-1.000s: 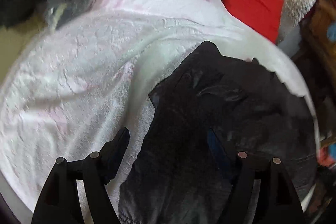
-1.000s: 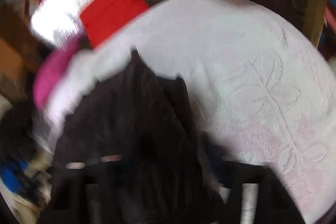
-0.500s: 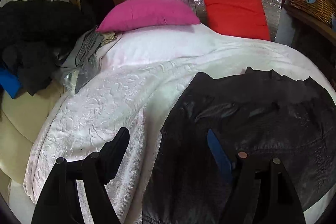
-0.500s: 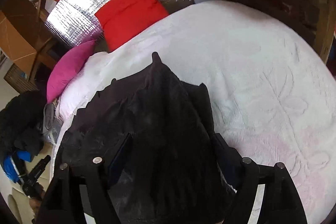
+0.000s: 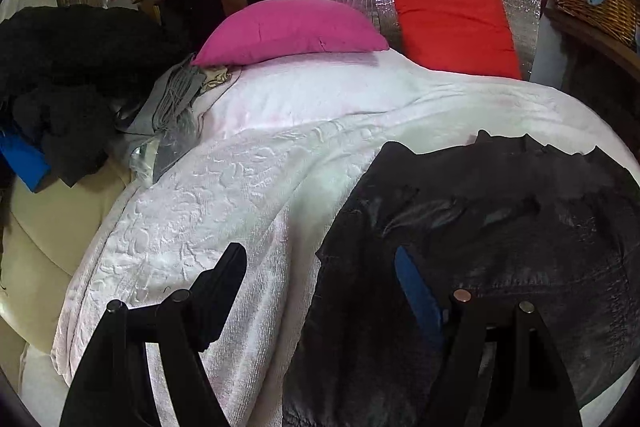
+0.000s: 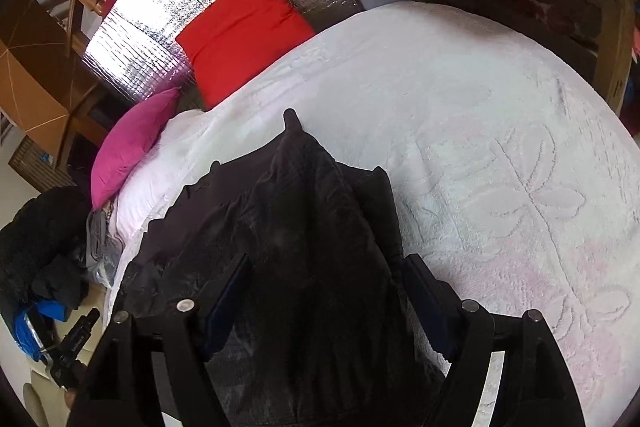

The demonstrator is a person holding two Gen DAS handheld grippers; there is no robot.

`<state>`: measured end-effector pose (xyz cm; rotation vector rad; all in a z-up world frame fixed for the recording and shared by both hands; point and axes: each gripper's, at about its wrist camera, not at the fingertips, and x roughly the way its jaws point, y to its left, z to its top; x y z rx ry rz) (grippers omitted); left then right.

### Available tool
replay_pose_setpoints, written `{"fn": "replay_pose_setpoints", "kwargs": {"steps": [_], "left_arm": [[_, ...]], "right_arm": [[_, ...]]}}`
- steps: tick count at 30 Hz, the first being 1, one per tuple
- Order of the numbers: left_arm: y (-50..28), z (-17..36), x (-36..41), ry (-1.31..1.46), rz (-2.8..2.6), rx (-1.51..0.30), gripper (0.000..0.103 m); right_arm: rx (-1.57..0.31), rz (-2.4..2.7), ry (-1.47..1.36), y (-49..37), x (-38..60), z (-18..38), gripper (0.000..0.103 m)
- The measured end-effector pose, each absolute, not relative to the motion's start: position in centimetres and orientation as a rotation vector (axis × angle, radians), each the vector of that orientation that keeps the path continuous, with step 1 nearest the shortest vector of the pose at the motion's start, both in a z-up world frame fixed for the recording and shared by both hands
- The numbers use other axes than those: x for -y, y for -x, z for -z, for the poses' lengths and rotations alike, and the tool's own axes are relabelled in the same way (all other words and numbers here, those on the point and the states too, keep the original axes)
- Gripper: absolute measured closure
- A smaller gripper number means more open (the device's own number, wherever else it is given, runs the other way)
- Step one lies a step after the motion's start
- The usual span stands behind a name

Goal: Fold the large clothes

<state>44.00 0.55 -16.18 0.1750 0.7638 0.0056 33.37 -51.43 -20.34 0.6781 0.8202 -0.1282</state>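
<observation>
A pink pillow [image 5: 292, 29] sits left of the black jacket [image 5: 500, 247] on the white bed [image 5: 240, 195]. The left tongs [image 5: 316, 267] are spread over the jacket's left edge. The right tongs [image 6: 324, 287] just opened wide, with jacket cloth lying loose between them.

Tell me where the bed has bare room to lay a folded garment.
The white embossed bedspread lies bare right of the black shiny garment, out to the bed's edge. A second bare strip runs between the garment and the pink pillow. The left bed edge is crowded with a grey cloth bundle and dark clothes pile.
</observation>
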Motion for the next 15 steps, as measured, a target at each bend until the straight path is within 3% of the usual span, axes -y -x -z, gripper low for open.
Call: {"fn": "replay_pose_setpoints", "kwargs": {"steps": [4, 8, 15], "left_arm": [[-44.5, 15.9, -1.6, -0.083, 0.117, -0.8, 0.025], [-45.7, 15.8, -5.4, 0.261, 0.4, -0.883, 0.012], [-48.2, 19.1, -9.6, 0.547, 0.49, -1.051, 0.012]], "right_arm": [[-0.827, 0.114, -0.682, -33.4, 51.8, 20.7, 0.023], [-0.847, 0.076, -0.708, -33.5, 52.4, 21.5, 0.022], [-0.853, 0.038, -0.768, -33.0, 53.8, 22.5, 0.022]]}}
